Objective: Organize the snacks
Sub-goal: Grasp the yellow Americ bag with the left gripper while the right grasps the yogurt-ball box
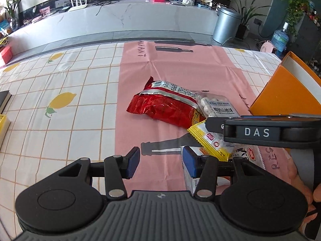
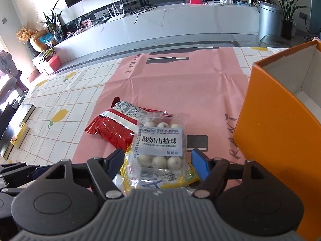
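Note:
A pile of snacks lies on the pink mat (image 1: 180,66): a red foil bag (image 1: 166,108), a clear pack of white yogurt hawthorn balls (image 1: 218,105), a yellow packet (image 1: 210,142) and a white packet (image 1: 248,154). My left gripper (image 1: 161,161) is open over bare mat, left of the pile, its right finger beside a white pack's edge. In the right wrist view, my right gripper (image 2: 158,160) is open. The clear pack (image 2: 160,142) lies between its jaws with gaps on both sides, on top of the yellow packet (image 2: 192,175) and beside the red bag (image 2: 114,128).
An open orange box (image 2: 280,124) with a white inside stands on the mat just right of the right gripper. Dark books (image 1: 4,100) and a yellow item (image 2: 20,134) lie at the table's left edge. The lemon-print tablecloth (image 1: 60,80) extends left.

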### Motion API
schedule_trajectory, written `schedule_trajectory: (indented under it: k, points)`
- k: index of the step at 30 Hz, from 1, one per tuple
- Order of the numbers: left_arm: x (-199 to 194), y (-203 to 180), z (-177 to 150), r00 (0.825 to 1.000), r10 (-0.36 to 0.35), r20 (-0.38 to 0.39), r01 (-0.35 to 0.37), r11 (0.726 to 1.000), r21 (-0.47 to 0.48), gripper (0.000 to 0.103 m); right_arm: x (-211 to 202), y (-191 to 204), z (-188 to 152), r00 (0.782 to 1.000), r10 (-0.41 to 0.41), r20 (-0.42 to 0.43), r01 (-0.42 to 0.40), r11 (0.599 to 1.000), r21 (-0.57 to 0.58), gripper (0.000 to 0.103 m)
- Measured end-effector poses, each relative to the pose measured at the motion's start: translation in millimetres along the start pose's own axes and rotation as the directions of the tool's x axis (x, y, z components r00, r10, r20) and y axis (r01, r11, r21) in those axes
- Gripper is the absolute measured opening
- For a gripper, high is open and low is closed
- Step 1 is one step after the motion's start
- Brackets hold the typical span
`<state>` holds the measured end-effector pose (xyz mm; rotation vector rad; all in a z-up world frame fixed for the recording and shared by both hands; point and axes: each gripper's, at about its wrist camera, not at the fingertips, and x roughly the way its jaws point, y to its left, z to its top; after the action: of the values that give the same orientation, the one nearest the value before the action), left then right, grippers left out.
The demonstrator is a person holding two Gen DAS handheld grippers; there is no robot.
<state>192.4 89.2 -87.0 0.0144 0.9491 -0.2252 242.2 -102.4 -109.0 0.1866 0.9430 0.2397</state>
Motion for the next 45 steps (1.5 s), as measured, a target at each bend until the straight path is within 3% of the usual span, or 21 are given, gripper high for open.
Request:
schedule_trajectory:
  k: [5,10,15,18,22,28,31,34,38,41,45]
  points:
    - [4.2,-12.1,1.5,0.998,-0.058,0.010,0.057,0.994,0.098,0.058,-5.9,-7.5,-2.8,1.000,0.008,-0.004,-0.008,1.000,0.002,0.059]
    - [5.8,-30.4,3.5,0.993,-0.112,0.021,0.103,0.963,0.250,0.071,-26.6,-17.4,-15.6,1.000,-0.004,-0.022,0.004,1.000,0.000,0.059]
    - [12.6,-46.0,3.3,0.988,-0.151,0.013,0.131,0.892,0.432,0.073,-45.9,-34.7,-32.3,0.999,-0.033,-0.017,0.033,0.999,0.030,0.059]
    - [16.7,-52.5,8.4,0.981,-0.195,-0.012,0.173,0.844,0.508,0.080,-50.6,-44.8,-39.5,0.998,-0.049,-0.027,0.051,0.997,0.056,0.059]
    - [29.0,-59.4,16.7,0.978,-0.202,-0.051,0.194,0.795,0.575,0.081,-48.6,-55.9,-43.1,0.998,-0.062,-0.033,0.065,0.994,0.087,0.059]
    - [46.3,-74.0,20.2,0.976,-0.187,-0.114,0.212,0.679,0.703,0.087,-45.1,-66.9,-46.4,0.998,-0.025,-0.056,0.033,0.990,0.134,0.059]
    - [52.4,-76.4,25.0,0.969,-0.207,-0.137,0.240,0.645,0.726,0.088,-45.8,-68.7,-47.0,0.998,-0.018,-0.058,0.026,0.990,0.140,0.059]
    - [63.4,-75.4,36.1,0.953,-0.230,-0.196,0.301,0.666,0.683,0.089,-46.9,-67.8,-47.0,0.998,-0.017,-0.059,0.025,0.990,0.141,0.059]
    - [77.9,-70.5,48.5,0.925,-0.269,-0.269,0.378,0.732,0.566,0.088,-45.8,-68.0,-47.6,0.998,-0.016,-0.056,0.024,0.989,0.144,0.059]
    - [78.4,-72.2,49.6,0.931,-0.256,-0.261,0.360,0.771,0.525,0.086,-46.3,-68.5,-47.3,0.998,-0.013,-0.055,0.021,0.989,0.147,0.059]
    - [73.7,-75.2,52.5,0.939,-0.211,-0.271,0.313,0.850,0.423,0.066,-46.8,-68.3,-47.3,0.998,-0.011,-0.055,0.019,0.989,0.150,0.059]
